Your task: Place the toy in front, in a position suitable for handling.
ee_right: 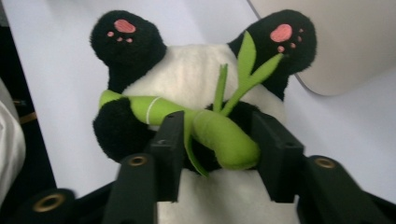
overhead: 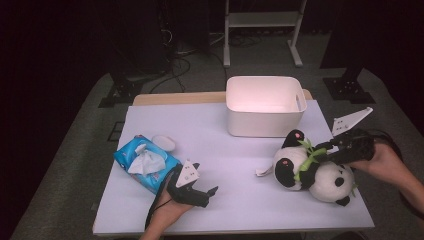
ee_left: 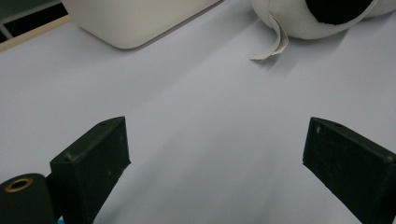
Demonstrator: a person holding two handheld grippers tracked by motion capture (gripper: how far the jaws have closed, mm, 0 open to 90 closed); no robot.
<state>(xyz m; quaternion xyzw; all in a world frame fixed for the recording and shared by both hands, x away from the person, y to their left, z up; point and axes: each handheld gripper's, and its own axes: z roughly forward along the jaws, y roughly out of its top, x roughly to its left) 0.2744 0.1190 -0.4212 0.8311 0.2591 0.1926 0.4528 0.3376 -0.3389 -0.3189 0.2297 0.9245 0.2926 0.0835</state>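
Note:
A black-and-white panda plush lies on its back at the right of the white table, hugging a green bamboo stalk. My right gripper comes in from the right. In the right gripper view its jaws press on the stalk and the plush's black arm from both sides, with the paws pointing away. My left gripper rests low on the table at the front centre-left, open, with bare table between its jaws. It faces the panda and its cloth tag.
A white plastic bin stands at the back centre, just behind the panda. A blue pack of tissues and a small white disc lie at the left. Dark floor with cables and stands surrounds the table.

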